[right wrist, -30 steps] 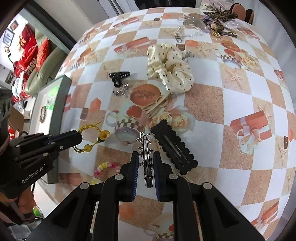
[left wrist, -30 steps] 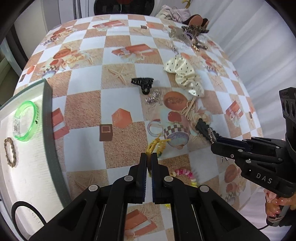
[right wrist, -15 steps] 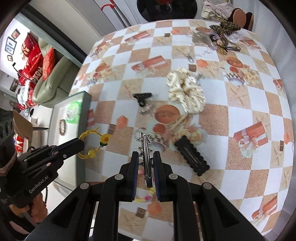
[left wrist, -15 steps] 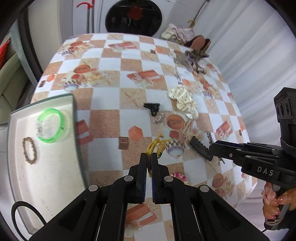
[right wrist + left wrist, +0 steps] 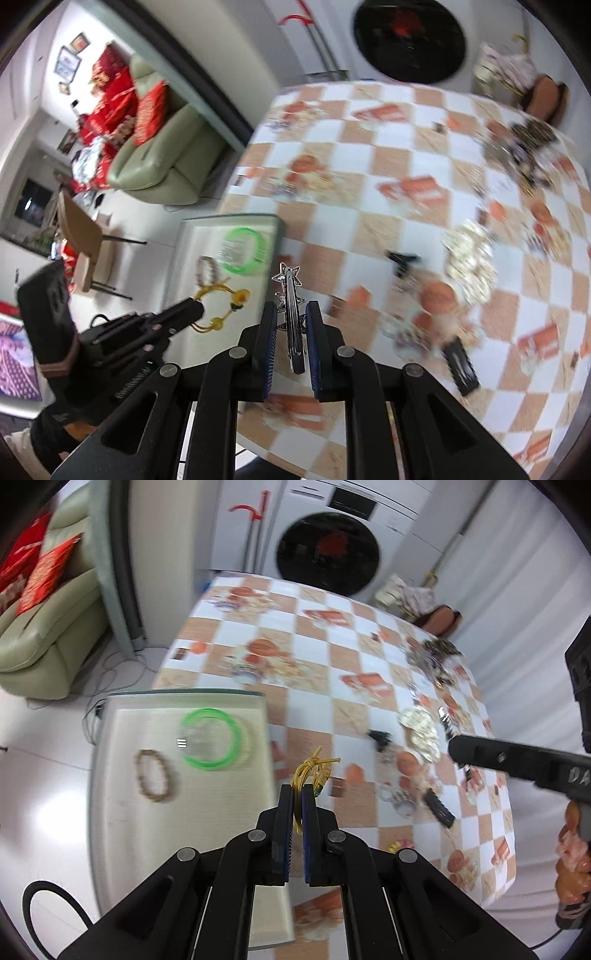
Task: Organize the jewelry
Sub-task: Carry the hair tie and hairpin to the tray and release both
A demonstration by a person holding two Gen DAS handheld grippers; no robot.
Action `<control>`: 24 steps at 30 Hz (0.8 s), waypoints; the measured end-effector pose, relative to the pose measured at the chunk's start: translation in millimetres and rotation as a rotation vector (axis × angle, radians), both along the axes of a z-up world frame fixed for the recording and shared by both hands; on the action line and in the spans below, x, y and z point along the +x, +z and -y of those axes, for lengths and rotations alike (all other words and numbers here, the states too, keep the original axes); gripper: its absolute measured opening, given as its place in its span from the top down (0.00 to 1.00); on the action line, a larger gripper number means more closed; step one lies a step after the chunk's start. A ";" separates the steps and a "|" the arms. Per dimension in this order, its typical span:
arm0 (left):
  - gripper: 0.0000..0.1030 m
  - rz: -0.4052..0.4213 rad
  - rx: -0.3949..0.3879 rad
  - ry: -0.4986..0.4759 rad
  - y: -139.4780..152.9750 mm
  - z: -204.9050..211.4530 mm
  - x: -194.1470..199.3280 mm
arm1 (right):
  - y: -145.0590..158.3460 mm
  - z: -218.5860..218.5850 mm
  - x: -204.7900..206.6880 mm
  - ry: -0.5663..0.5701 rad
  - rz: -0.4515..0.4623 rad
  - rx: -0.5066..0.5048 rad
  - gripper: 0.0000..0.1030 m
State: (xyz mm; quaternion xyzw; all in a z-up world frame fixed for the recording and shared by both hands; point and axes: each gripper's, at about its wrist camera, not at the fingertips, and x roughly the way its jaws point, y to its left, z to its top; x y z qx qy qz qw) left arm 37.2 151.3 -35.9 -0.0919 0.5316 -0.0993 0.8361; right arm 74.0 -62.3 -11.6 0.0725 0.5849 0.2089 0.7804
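My left gripper (image 5: 294, 794) is shut on a yellow cord bracelet (image 5: 314, 768) and holds it high above the right edge of a pale tray (image 5: 122, 830). The bracelet also shows in the right wrist view (image 5: 221, 306). In the tray lie a green bangle (image 5: 210, 738) and a brown bead bracelet (image 5: 153, 777). My right gripper (image 5: 291, 314) is shut on a silver star hair clip (image 5: 290, 291), held in the air near the tray's right edge (image 5: 275, 236). The right gripper also shows in the left wrist view (image 5: 458, 746).
The checkered tablecloth (image 5: 317, 686) carries a black claw clip (image 5: 380, 738), a cream dotted scrunchie (image 5: 421, 727), a black snap clip (image 5: 439, 808) and a jewelry heap (image 5: 436, 657) at the far right. A washing machine (image 5: 328, 550) and a sofa (image 5: 40, 627) stand beyond.
Both grippers have risen high above the table and swung left toward the tray, each still holding its piece. The tray now lies under the left gripper.
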 end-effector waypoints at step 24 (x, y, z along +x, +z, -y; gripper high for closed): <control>0.92 -0.022 0.001 0.255 -80.8 -126.3 41.4 | -101.7 -163.2 77.1 0.207 -0.058 -0.045 0.84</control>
